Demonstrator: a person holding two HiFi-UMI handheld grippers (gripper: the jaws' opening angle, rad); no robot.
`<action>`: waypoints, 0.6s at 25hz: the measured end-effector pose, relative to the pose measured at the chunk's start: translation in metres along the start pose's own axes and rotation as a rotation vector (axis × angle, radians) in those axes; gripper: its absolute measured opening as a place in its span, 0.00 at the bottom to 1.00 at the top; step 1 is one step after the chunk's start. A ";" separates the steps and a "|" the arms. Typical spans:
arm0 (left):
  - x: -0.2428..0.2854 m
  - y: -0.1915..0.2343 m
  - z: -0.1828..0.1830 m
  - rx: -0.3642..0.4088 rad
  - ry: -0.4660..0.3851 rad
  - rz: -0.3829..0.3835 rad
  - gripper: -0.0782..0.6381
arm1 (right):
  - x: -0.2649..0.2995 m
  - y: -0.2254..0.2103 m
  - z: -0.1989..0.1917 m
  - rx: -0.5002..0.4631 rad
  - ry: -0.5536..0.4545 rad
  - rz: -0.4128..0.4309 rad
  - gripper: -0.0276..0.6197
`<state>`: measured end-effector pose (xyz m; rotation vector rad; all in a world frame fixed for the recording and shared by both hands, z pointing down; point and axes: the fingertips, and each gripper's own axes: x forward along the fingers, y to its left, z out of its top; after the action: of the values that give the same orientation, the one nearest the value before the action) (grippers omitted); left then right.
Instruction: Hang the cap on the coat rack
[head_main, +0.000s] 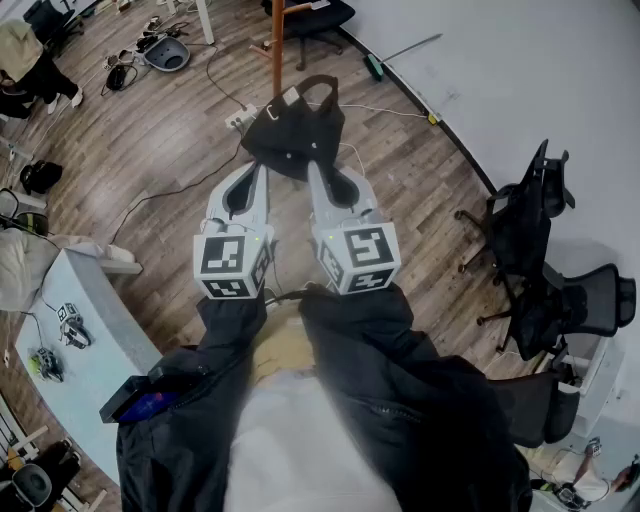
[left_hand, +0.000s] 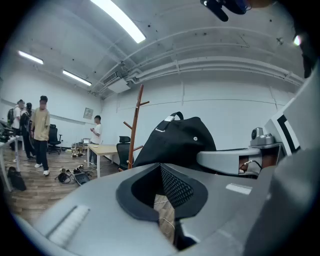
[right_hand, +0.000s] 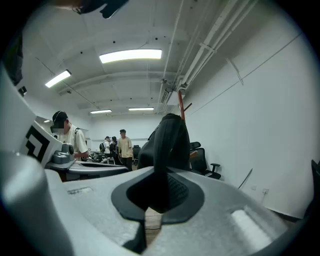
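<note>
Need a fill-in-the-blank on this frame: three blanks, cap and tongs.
1. The cap is ___ in colour.
2. The right tongs are shut on the ___.
3. The cap is not yet hung on the ___.
Missing words: black; cap; rack.

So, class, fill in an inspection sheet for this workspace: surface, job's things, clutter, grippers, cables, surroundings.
Surface: wooden floor.
Job's things: black cap held up in front of the brown coat rack; not hung yet.
Clutter: loose gear on the floor beyond the rack.
Grippers: right gripper shut on the cap; left gripper at the cap's edge, grip unclear.
Cables: white cable and power strip near the rack; dark cable across the floor.
Surroundings: office chairs by the white wall, pale desk, people standing farther off.
</note>
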<state>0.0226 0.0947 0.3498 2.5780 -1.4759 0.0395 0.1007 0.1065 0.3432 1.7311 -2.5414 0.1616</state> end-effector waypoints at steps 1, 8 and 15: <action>0.000 0.000 0.001 -0.002 -0.002 0.002 0.11 | 0.001 0.000 0.000 -0.001 0.001 0.000 0.05; -0.001 0.004 -0.005 -0.017 0.006 0.007 0.11 | 0.000 -0.003 -0.010 0.010 0.015 -0.015 0.06; -0.005 0.011 -0.014 -0.046 0.022 0.030 0.11 | -0.002 -0.010 -0.026 0.025 0.058 -0.034 0.06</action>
<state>0.0112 0.0958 0.3644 2.5116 -1.4907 0.0369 0.1108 0.1081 0.3691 1.7502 -2.4781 0.2392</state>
